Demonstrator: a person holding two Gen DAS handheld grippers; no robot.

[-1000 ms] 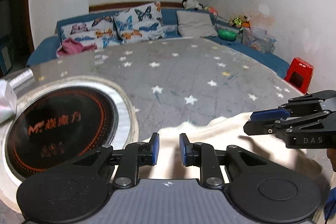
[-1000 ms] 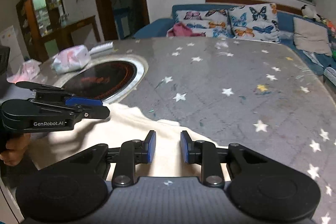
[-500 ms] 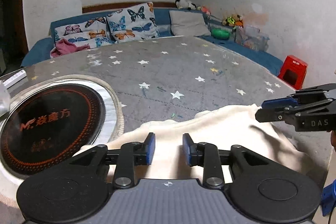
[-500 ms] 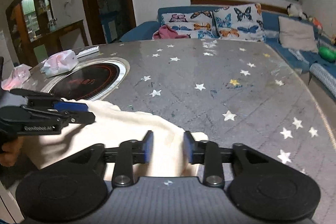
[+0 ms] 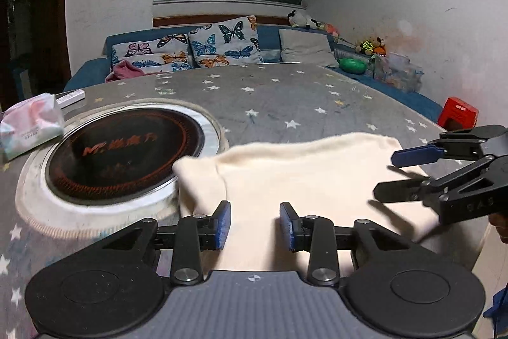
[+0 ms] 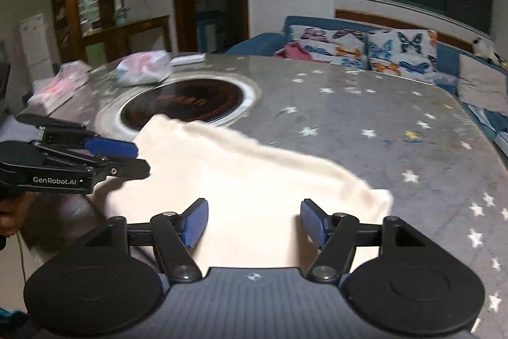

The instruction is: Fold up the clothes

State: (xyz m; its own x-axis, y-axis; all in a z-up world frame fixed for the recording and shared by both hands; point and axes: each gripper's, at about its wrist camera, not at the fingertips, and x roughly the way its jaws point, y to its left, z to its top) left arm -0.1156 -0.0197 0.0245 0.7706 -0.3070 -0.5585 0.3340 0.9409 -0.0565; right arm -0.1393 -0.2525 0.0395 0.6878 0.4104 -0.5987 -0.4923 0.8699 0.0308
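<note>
Two tools, left (image 5: 254, 221) and right (image 6: 254, 223), I hold with jaws apart and gripping nothing over the cream garment (image 5: 304, 173), which lies at the worktop's (image 5: 285, 104) near edge beside the hob (image 5: 123, 154), flat for folding.

Your garment (image 5: 301, 177) lies on the counter (image 5: 285, 104) at its near edge, right of the inset cooktop (image 5: 123, 148); the sofa (image 5: 273, 37) stands behind.
</note>
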